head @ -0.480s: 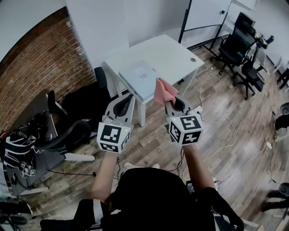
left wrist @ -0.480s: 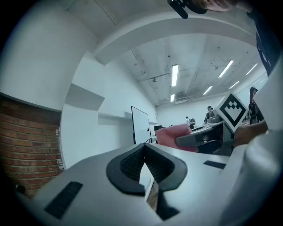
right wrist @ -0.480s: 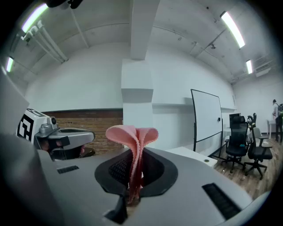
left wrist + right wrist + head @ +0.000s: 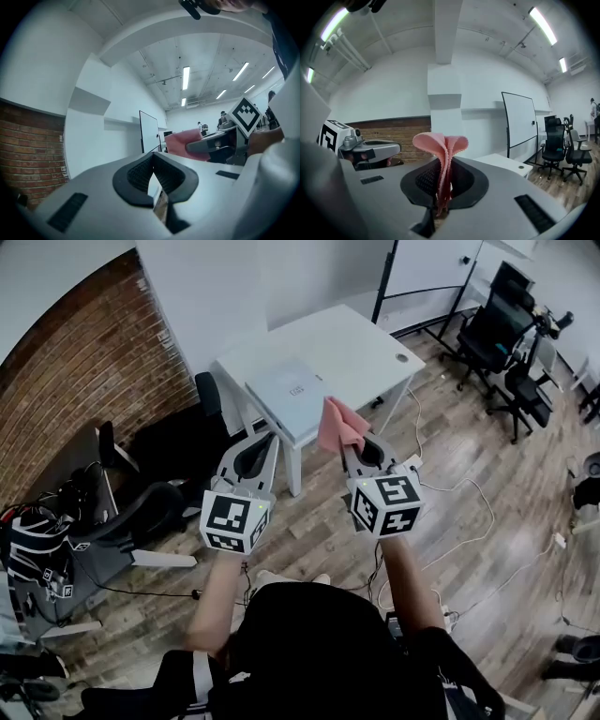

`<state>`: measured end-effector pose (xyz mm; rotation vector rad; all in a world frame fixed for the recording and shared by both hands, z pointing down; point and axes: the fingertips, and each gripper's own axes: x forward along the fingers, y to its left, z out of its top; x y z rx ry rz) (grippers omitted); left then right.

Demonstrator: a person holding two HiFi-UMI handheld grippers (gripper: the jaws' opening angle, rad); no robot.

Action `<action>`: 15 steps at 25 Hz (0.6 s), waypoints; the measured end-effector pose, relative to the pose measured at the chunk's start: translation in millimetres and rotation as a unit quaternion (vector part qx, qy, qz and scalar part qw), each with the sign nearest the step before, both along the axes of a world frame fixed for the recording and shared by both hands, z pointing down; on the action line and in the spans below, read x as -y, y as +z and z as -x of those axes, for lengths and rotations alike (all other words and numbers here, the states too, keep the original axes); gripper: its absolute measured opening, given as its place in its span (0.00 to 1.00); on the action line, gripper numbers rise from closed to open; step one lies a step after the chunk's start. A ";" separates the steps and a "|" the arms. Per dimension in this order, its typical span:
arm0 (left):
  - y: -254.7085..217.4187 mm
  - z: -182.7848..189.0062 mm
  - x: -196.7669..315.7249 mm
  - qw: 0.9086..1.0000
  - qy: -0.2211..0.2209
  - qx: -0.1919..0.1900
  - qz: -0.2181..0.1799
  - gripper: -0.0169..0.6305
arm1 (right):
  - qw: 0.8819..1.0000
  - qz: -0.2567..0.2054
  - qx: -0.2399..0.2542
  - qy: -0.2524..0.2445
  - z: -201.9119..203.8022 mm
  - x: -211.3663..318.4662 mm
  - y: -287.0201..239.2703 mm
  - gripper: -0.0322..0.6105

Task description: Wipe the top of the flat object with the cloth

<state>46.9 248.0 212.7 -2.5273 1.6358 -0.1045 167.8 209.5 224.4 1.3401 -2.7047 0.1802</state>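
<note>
- Right gripper [image 4: 349, 448]: jaws closed on the pink cloth [image 4: 339, 427]. The fold stands up between the pads and fans out above them [image 4: 440, 143].
- Left gripper [image 4: 269, 439]: jaws closed together, nothing between them.
- Flat object [image 4: 289, 395]: pale grey slab on the white table [image 4: 361, 343], at its near corner.
- Key relation: the slab lies ahead of and below both sets of jaws, slightly left of the cloth-bearing right jaws. Judged: the right one must go forward and down.
- Outline looks close to square, so no clear long axis.
- Both grippers sit about equally near.
- Writing: a small mark at the slab's centre, too small to read. The gripper cubes carry only black-and-white squares.
</note>
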 end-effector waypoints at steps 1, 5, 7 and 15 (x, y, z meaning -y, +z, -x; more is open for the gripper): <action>1.3 -2.1 0.3 1.000 -0.001 0.002 0.002 0.04 | 1.000 0.001 0.001 0.000 -2.8 0.7 1.2 0.12; 4.1 -8.1 0.1 1.000 -0.006 0.009 0.003 0.04 | 1.000 0.013 0.008 -0.002 -13.6 3.8 9.2 0.12; 5.3 -8.1 1.8 1.000 -0.011 0.012 0.006 0.04 | 1.000 0.022 0.014 -0.006 -16.4 7.3 12.8 0.12; 15.1 -2.1 31.3 1.000 -0.014 0.012 0.015 0.04 | 0.999 0.037 0.020 -0.010 -13.6 33.6 27.0 0.12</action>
